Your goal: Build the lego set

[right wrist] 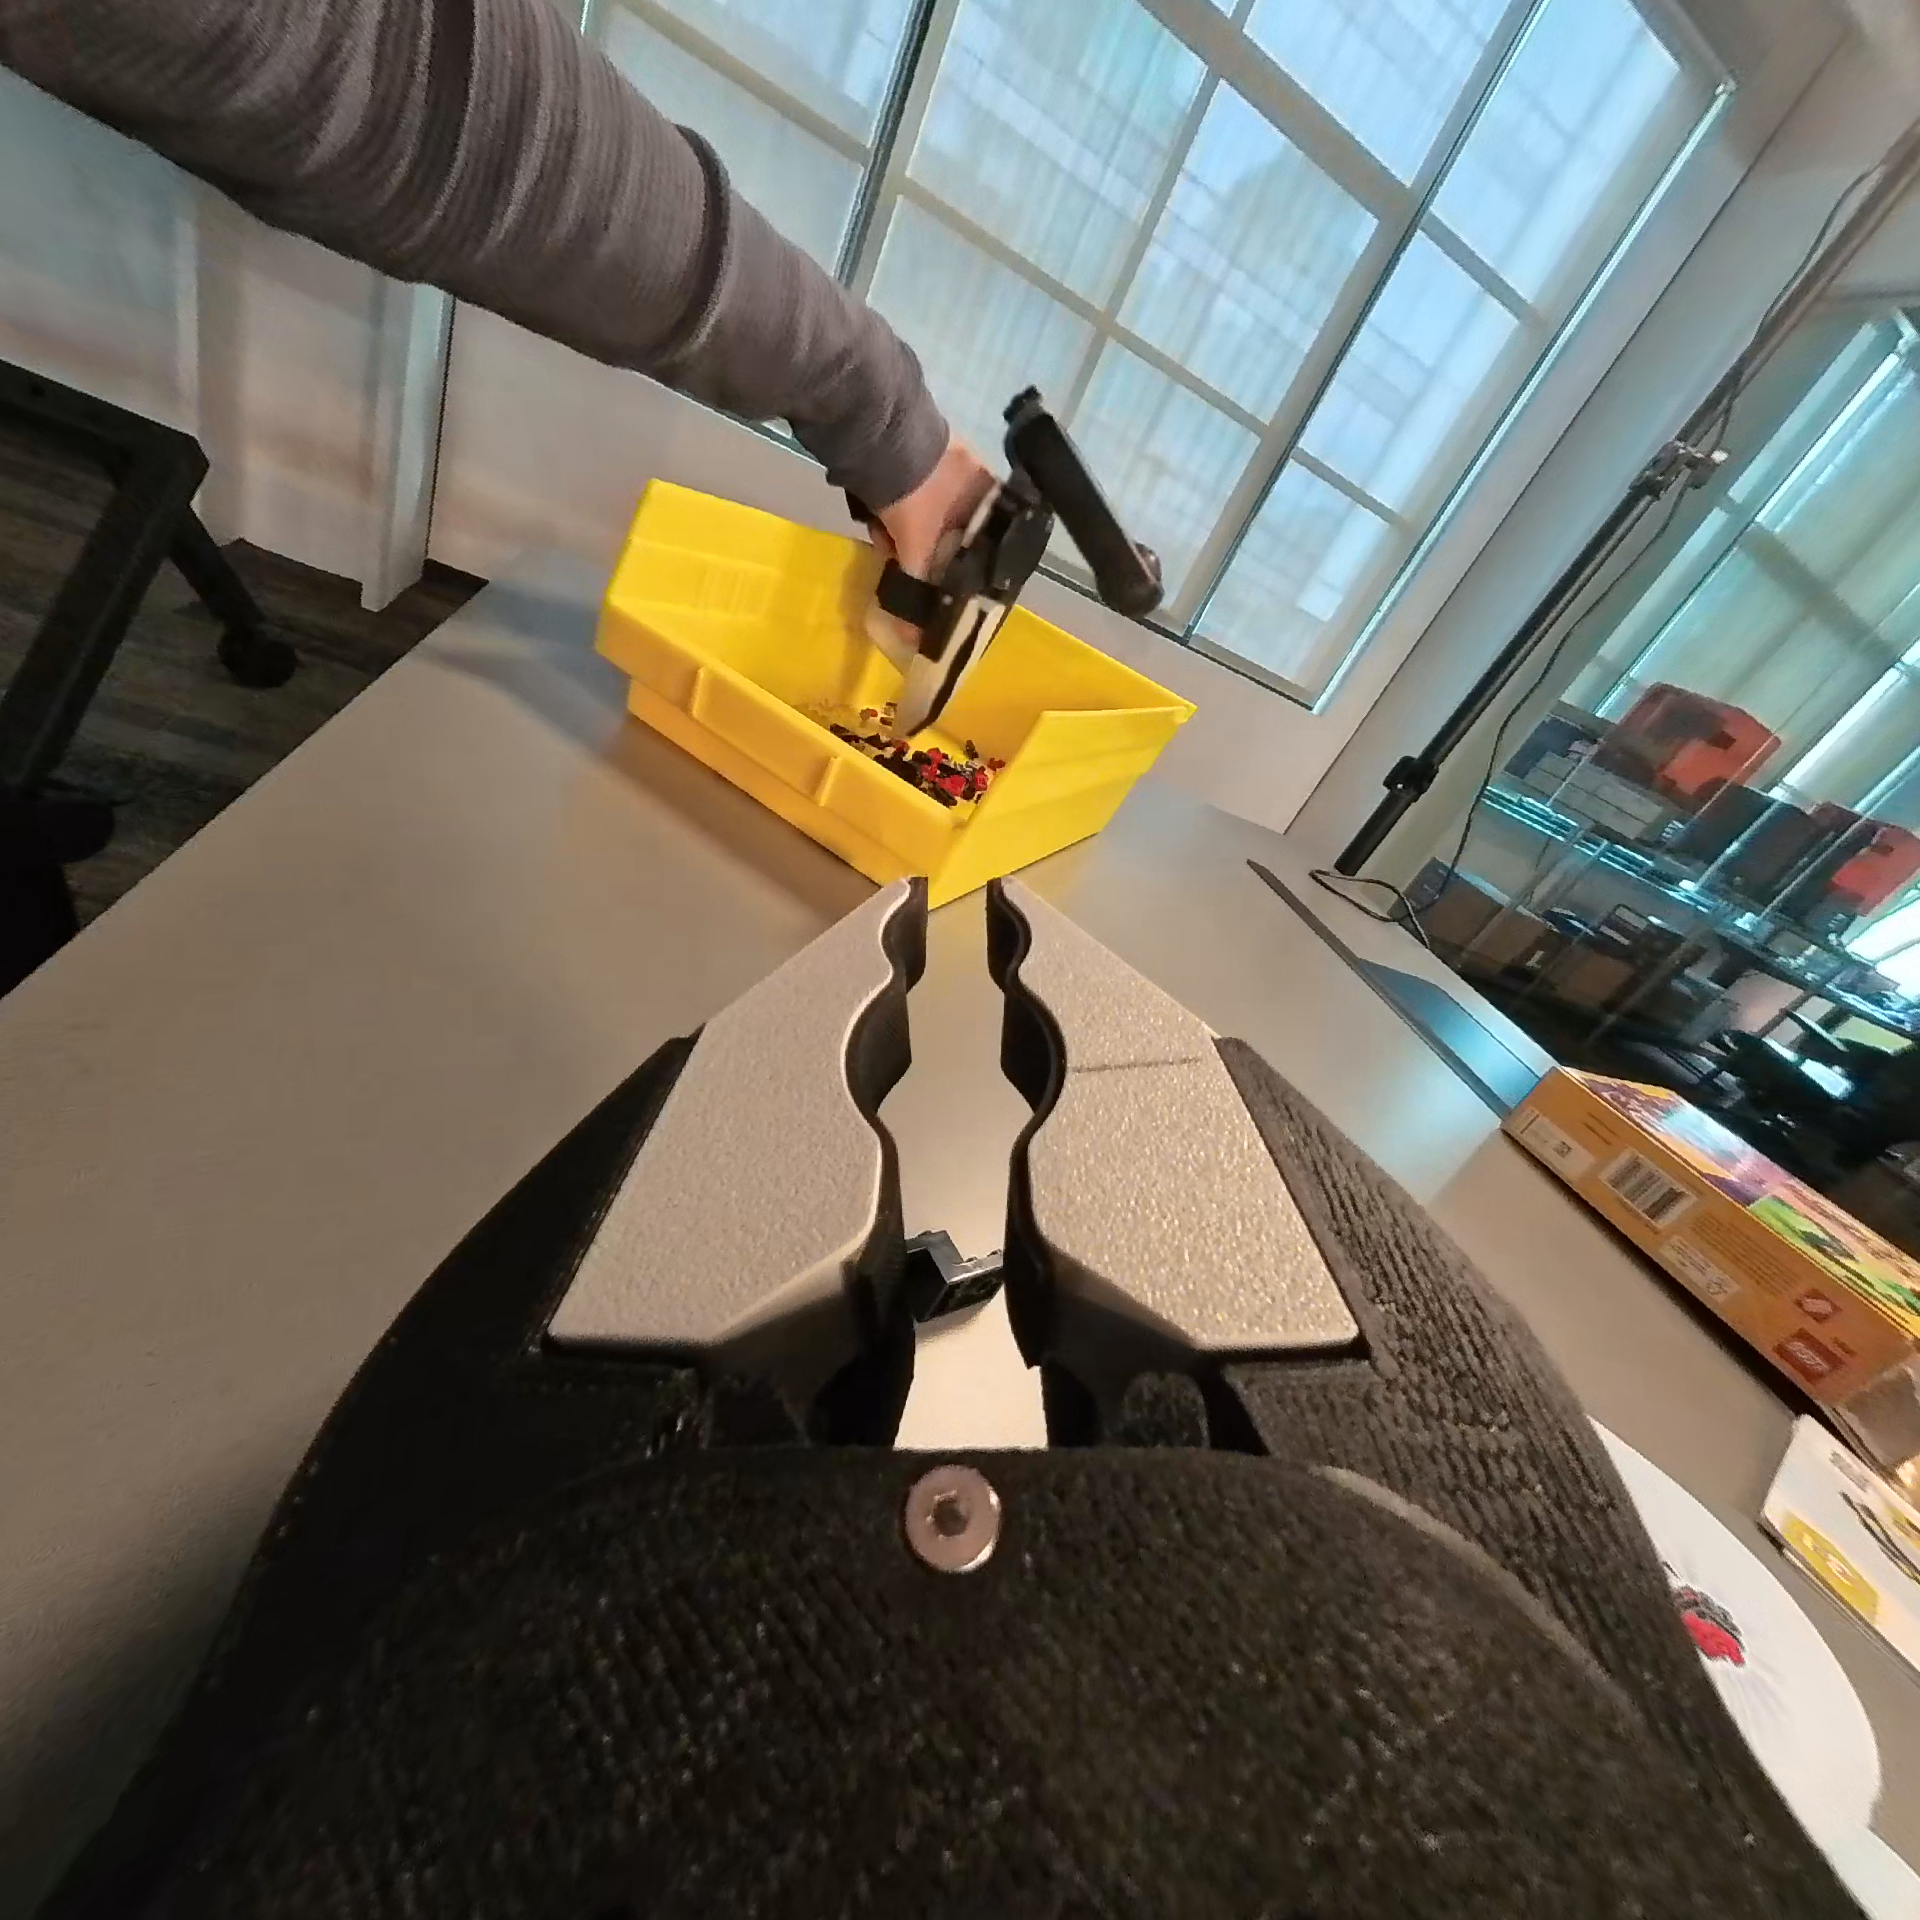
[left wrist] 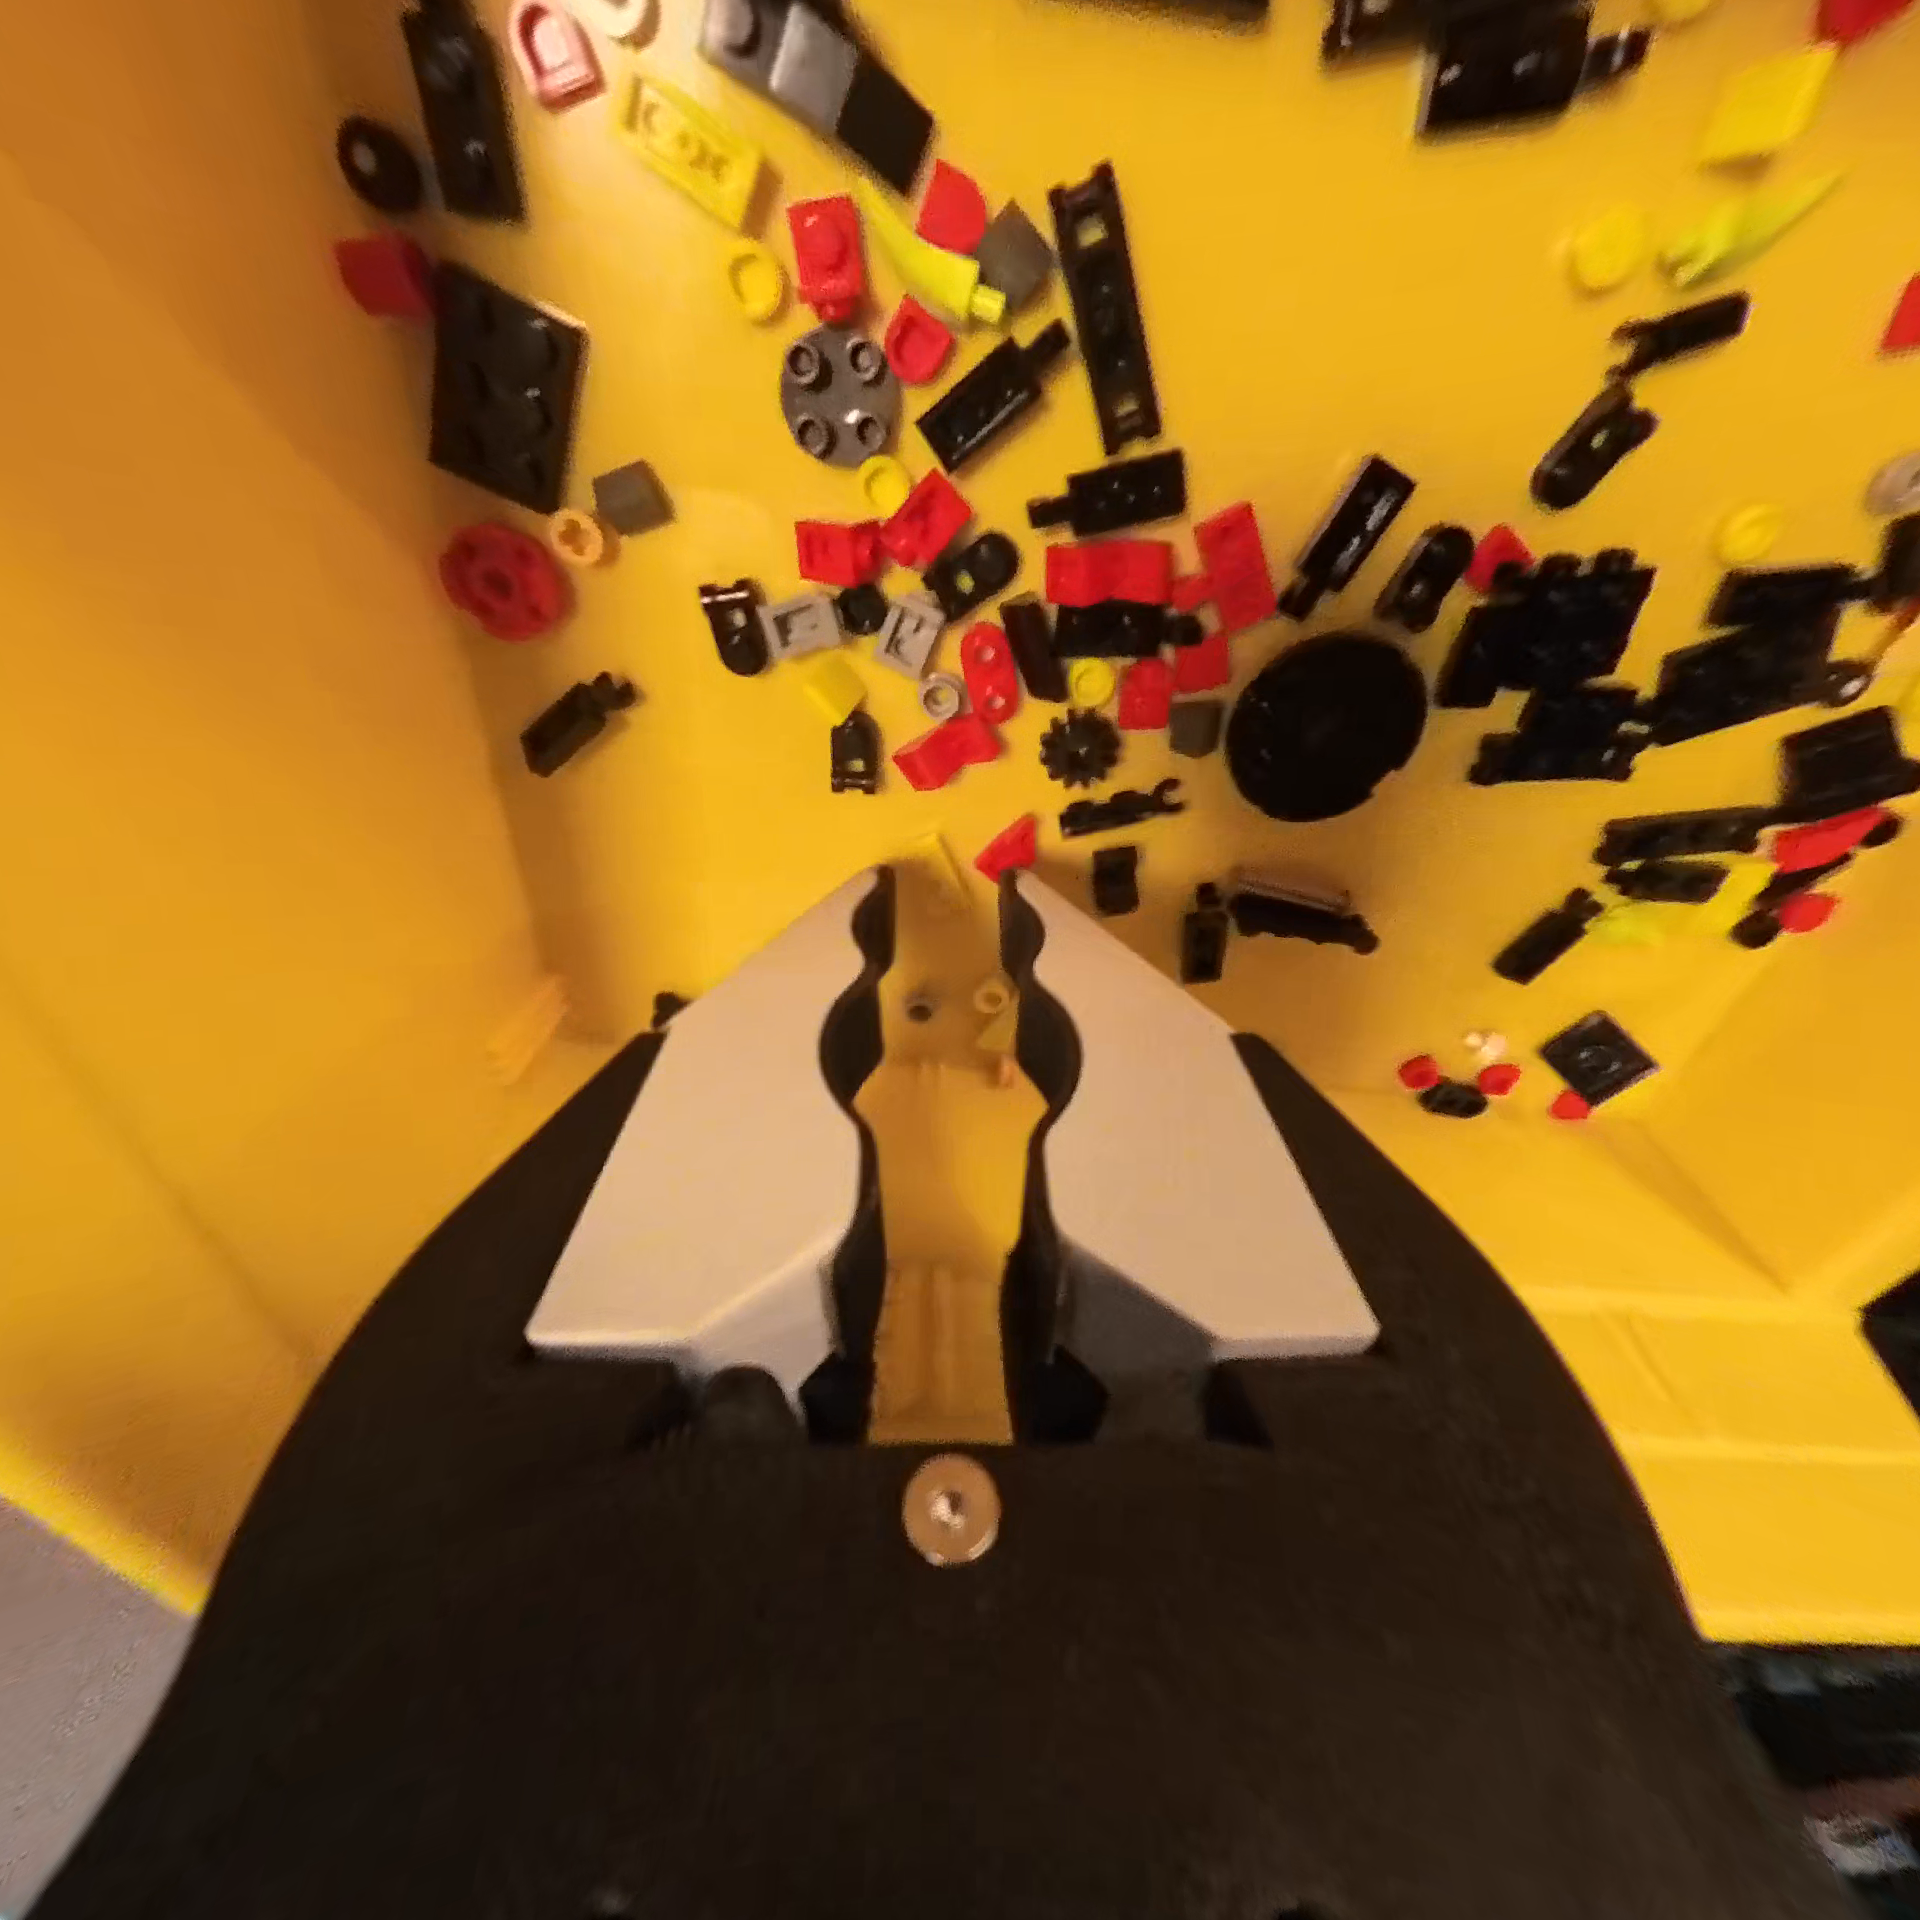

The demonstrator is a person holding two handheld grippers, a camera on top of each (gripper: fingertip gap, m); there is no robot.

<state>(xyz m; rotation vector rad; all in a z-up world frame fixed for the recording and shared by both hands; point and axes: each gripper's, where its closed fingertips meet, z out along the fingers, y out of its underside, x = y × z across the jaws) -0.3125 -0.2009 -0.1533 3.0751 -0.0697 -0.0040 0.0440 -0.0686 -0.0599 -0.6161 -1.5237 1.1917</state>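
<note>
A yellow bin (right wrist: 727,592) on the grey table (right wrist: 364,935) holds many loose black, red, grey and yellow lego pieces (left wrist: 1101,582). My left gripper (left wrist: 951,878) is down inside the bin, jaws a little apart. Its tips straddle a small yellow piece (left wrist: 938,860), with a red wedge (left wrist: 1008,844) just beyond the right tip. It also shows in the right wrist view (right wrist: 920,717), held by a hand. My right gripper (right wrist: 956,894) hovers over the table short of the bin, its tips narrowly apart. A small black piece (right wrist: 945,1278) sits between its fingers near their base and seems clamped.
A large black round piece (left wrist: 1325,727) and a black plate (left wrist: 504,400) lie in the bin. A lego box (right wrist: 1704,1216), a booklet (right wrist: 1839,1507) and a white sheet (right wrist: 1787,1766) with a red bit lie at the right. A grey sleeve (right wrist: 520,177) reaches across. The grippers' ends are close to 40 centimeters from one another.
</note>
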